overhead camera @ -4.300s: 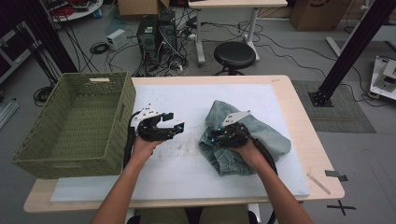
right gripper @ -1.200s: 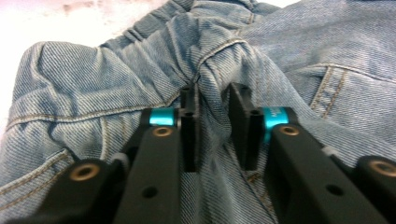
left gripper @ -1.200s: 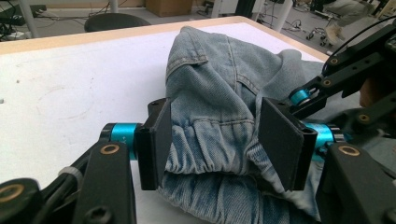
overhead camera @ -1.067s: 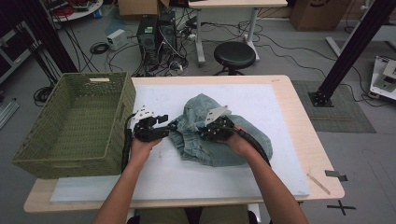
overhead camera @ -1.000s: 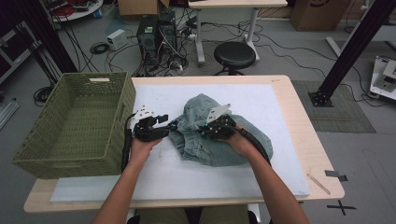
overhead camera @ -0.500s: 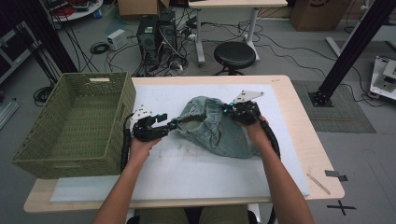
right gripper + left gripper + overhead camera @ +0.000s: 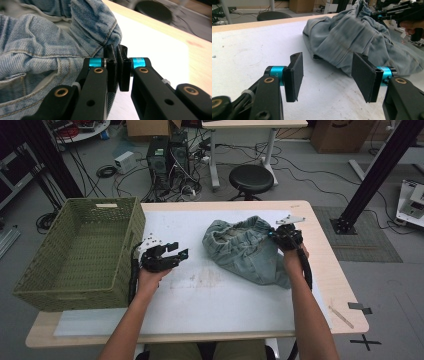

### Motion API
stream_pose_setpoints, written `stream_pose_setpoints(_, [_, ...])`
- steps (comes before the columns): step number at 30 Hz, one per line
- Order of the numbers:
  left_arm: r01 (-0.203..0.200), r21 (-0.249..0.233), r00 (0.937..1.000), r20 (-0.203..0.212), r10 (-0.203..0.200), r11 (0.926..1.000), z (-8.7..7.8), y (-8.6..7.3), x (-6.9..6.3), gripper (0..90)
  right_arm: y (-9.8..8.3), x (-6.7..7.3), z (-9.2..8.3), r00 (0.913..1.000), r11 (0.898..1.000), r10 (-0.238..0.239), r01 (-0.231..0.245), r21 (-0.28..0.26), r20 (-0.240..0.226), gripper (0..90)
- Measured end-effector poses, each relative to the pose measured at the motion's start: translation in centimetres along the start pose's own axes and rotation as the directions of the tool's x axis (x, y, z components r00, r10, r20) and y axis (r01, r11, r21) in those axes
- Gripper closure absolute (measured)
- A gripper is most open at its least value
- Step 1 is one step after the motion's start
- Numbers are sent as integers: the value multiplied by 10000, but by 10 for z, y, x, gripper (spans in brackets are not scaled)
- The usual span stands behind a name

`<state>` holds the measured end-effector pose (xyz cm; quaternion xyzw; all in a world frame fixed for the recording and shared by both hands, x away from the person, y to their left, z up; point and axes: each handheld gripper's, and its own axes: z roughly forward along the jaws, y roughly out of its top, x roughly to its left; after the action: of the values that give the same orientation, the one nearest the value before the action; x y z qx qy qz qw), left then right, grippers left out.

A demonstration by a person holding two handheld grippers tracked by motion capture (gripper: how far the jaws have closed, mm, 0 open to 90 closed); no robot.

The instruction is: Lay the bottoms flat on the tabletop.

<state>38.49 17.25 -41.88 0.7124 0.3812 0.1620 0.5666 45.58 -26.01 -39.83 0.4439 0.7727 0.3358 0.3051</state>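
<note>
While the right gripper (image 7: 272,234) pinches a fold of the denim jeans (image 7: 245,249), its jaws clamped tight on the cloth at the garment's far right edge, the left gripper (image 7: 176,255) sits just off to the left, jaws parted and empty. The jeans lie bunched in a heap on the white table mat (image 7: 210,295), right of centre. Over on the left edge stands the green woven basket (image 7: 80,252).
</note>
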Motion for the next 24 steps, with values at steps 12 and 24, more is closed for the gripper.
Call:
stream_pose_setpoints(12, [-13,2,9999,131,13,10000,1,-3,-1,431,-29,-28,4,9877,9862,1370,-1431,829,758,749])
stream_pose_setpoints(24, [-64,-70,9998,177,65,10000,3,-2,-2,431,10,7,-17,9934,9917,805,-881,-933,-821,466])
